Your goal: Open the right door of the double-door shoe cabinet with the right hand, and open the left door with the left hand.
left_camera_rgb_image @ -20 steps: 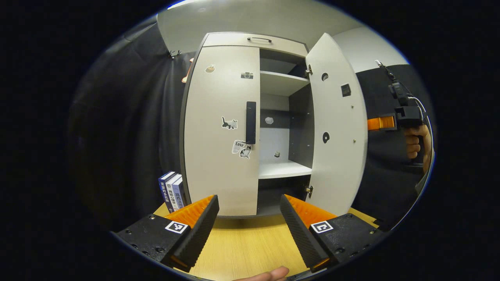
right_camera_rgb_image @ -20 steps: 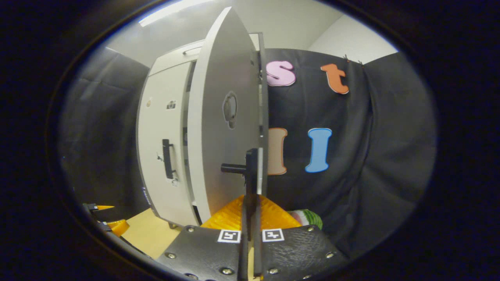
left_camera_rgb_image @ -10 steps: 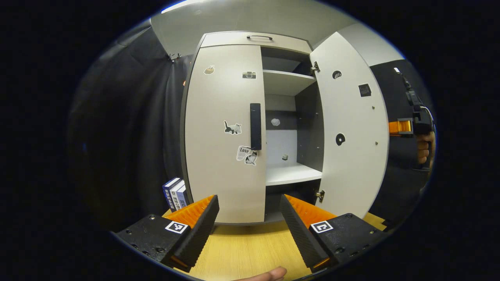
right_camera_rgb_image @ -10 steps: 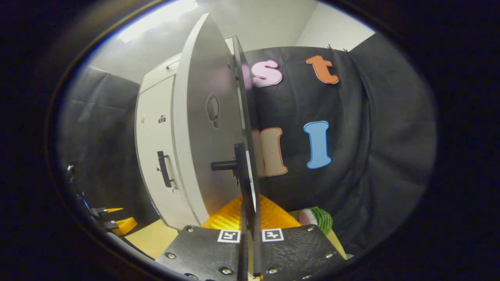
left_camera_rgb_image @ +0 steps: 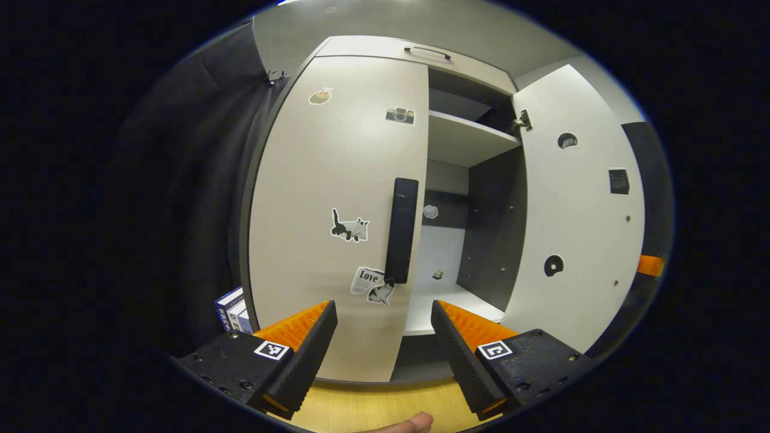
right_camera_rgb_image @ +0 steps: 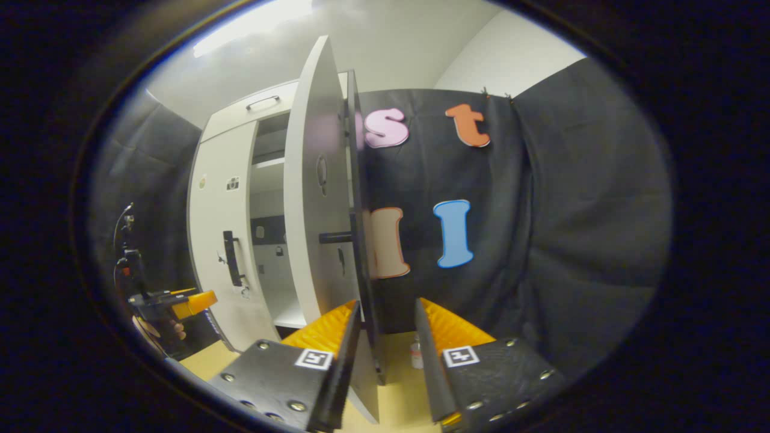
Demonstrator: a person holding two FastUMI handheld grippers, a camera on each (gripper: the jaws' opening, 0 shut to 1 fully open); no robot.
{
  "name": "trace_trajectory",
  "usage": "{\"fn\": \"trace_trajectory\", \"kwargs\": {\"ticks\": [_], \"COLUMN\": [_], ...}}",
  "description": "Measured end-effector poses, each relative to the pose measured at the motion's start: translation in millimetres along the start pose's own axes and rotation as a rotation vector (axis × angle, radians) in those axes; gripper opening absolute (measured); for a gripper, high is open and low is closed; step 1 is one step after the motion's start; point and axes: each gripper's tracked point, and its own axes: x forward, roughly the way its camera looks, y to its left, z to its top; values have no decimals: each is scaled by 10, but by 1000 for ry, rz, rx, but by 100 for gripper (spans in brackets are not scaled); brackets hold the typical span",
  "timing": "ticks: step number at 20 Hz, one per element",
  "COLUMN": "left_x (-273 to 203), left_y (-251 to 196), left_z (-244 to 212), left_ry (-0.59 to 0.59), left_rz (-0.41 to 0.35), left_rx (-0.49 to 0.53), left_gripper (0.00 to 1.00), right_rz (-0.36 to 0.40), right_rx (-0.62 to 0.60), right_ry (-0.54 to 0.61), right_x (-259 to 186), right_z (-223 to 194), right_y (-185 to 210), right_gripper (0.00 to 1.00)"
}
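Left gripper view: left door handle (left_camera_rgb_image: 402, 230) just above spread left claw (left_camera_rgb_image: 382, 346).

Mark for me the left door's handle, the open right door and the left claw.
left door's handle (left_camera_rgb_image: 402, 230), left gripper view: middle of the dark vertical bar.
open right door (left_camera_rgb_image: 577, 210), left gripper view: bare inner face of the panel.
left claw (left_camera_rgb_image: 383, 343), left gripper view: midway between its parted fingertips.
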Motion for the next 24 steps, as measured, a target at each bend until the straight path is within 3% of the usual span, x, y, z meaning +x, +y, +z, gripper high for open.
{"fn": "trace_trajectory", "kwargs": {"ticks": [2,3,4,6,8,15,19,23,24], "left_x": [214,292,351,466,568,969,1060,1063,1058], "left_y": [9,23,22,0,-39,-40,-18,-70,-89], "left_z": [64,105,147,267,388,615,616,588,569], "left_ry": [0,-9,-10,-37,-57,-72,-49,-41,-39], "left_rz": [-5,9,11,20,25,53,99,97,94], "left_rx": [32,58,83,110,123,162,260,248,238], "left_gripper": [97,97,96,93,96,95,79,72,64], "right_rz": [-31,-54,-66,-46,-15,-35,25,56,65], "right_rx": [-43,-50,-45,-15,-4,34,85,83,90], "right_ry": [-47,-63,-68,-64,-35,41,41,22,23], "right_x": [-200,-288,-394,-598,-754,-1139,-1311,-1518,-1565], "right_z": [55,66,27,-80,-279,-835,-867,-839,-840], "right_y": [-40,-87,-96,4,90,61,289,457,494], "right_gripper": [80,87,100,98,100,100,100,98,100]}}
